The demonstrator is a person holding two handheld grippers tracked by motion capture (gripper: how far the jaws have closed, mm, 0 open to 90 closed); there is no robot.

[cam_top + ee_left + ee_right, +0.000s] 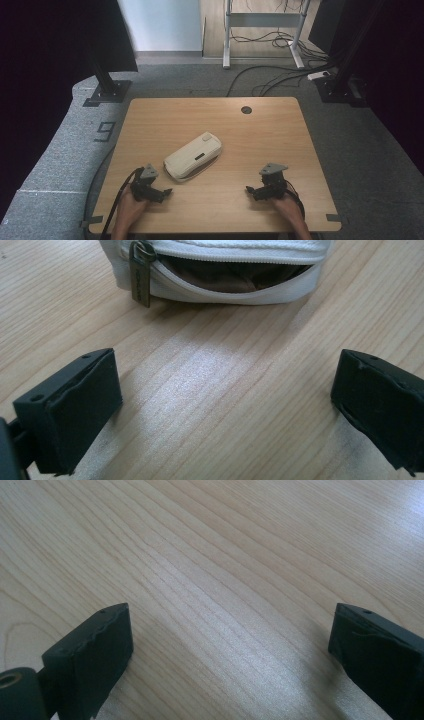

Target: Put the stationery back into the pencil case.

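Left gripper (167, 191) rested low on the near left part of the wooden table (260, 130), jaws spread wide apart, clamped on nothing, bare wood between them in the left gripper view. Right gripper (249, 190) sat on the near right, likewise spread wide, gripping nothing, touching no object. White zip pouch (193, 156) lay near the table's middle, slanted, just ahead of the left gripper and well apart from the right one. Seen close in the left gripper view: pouch (220, 270) with its zip partly undone, dark lining showing in the gap, a brass-coloured zip pull (140, 275) hanging at the left end; lettering on the pull too small to read. A dark patch on the pouch's top in the high view, unreadable. On the grey floor left of the table, a taped figure (105, 131) reading like a 9. Round cable hole (246, 110) near the table's far edge. Beyond, a white desk frame (262, 30), loose cables (280, 75) and black stands (106, 82). Nothing between either gripper and the pouch.
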